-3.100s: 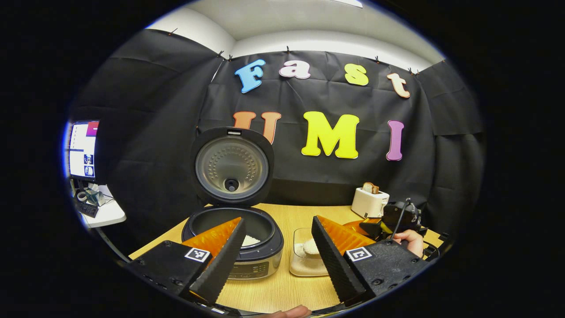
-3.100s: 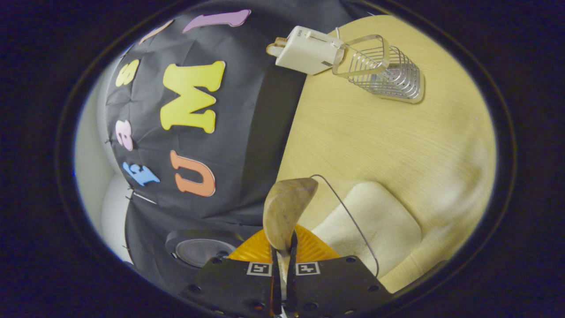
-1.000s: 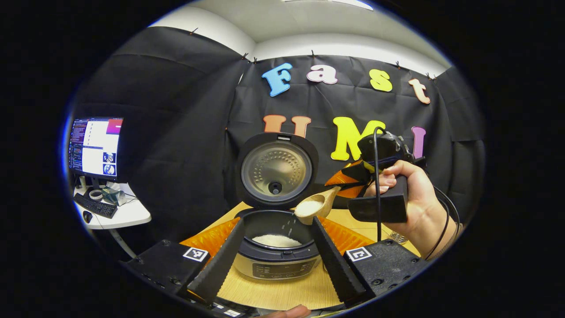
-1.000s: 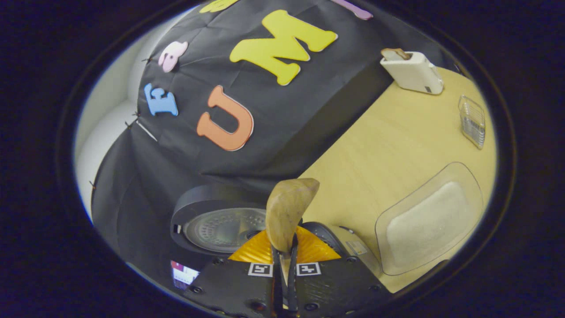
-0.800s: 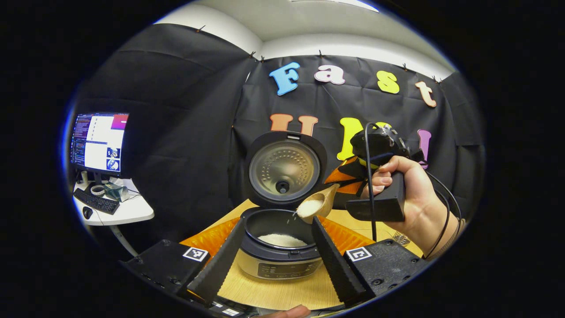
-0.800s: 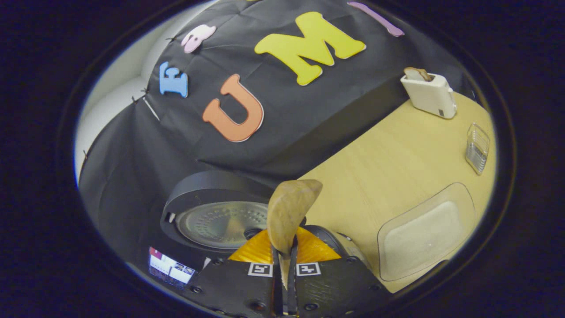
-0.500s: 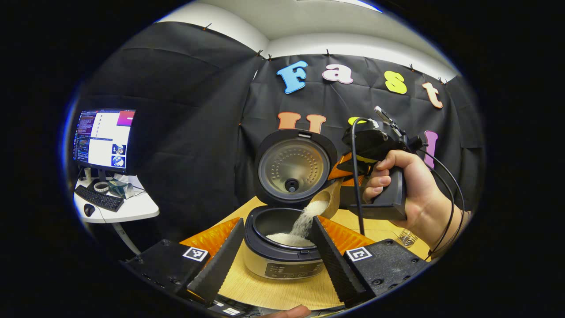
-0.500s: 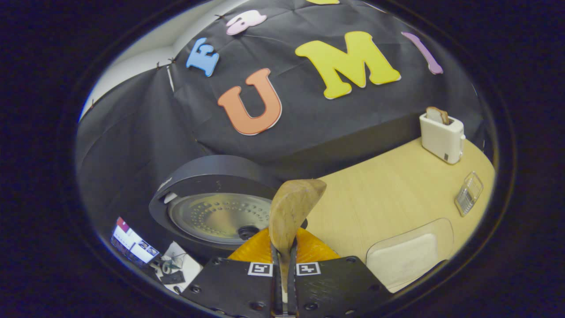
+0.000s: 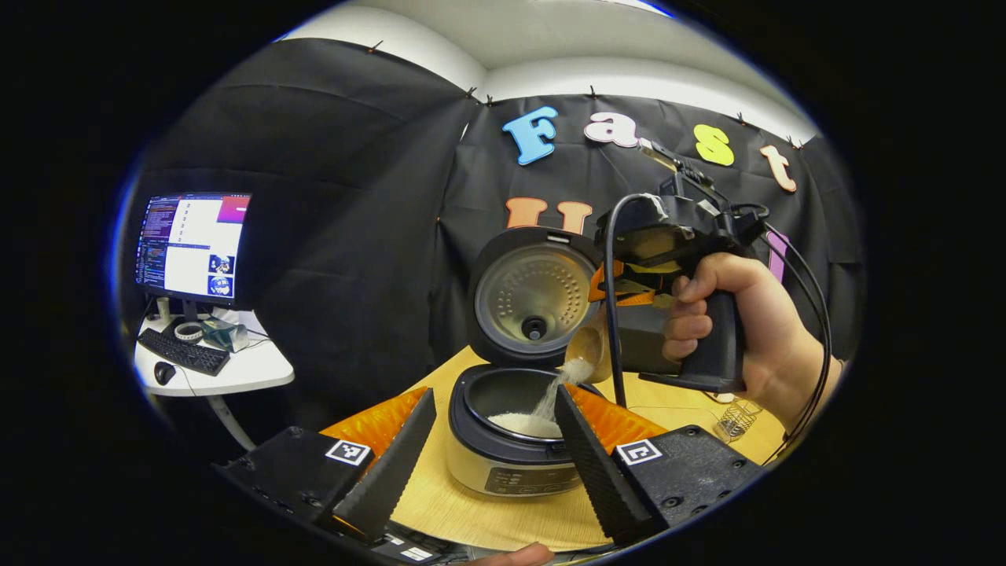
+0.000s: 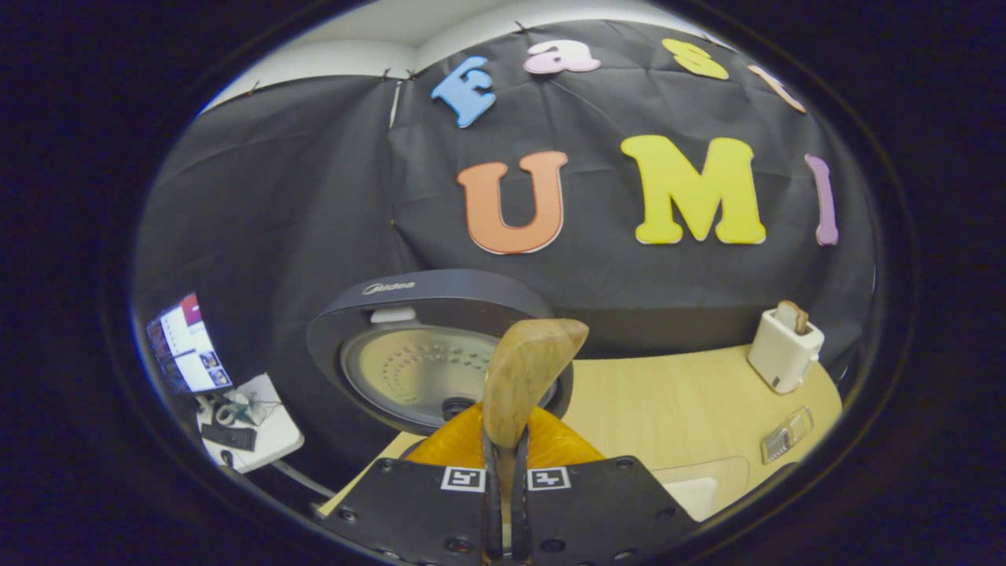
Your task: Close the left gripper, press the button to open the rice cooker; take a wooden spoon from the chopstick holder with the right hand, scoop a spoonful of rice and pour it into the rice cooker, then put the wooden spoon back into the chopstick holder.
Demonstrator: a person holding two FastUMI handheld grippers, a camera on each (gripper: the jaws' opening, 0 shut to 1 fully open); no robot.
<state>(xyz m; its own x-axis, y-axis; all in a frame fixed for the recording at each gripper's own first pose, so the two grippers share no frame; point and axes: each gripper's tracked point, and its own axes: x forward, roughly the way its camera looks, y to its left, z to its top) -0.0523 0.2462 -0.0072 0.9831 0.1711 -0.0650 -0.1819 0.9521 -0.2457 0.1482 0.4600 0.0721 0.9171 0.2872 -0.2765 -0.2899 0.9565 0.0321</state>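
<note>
The rice cooker [image 9: 507, 464] stands on the wooden table with its lid [image 9: 537, 292] raised. My left gripper [image 9: 493, 393] is open in front of it, its fingers framing the pot and holding nothing. A hand holds my right gripper [image 9: 629, 295] above the pot's right rim. That gripper [image 10: 503, 472] is shut on the handle of the wooden spoon [image 10: 528, 376]. The spoon's bowl [image 9: 588, 347] is tipped toward the pot, and a thin stream of rice [image 9: 550, 397] falls onto the white rice inside. The wire chopstick holder [image 9: 735, 420] sits on the table to the right.
A white toaster [image 10: 784, 350] stands at the table's far right, near the black cloth wall. The clear rice container [image 10: 695, 487] lies close to the front edge. Off to the left, a monitor [image 9: 192, 248] sits on a small white side table [image 9: 216, 369].
The right gripper has risen and rolled over, tipping the spoon further. Rice that lay in the spoon a second ago now pours into the pot. The left gripper stays open.
</note>
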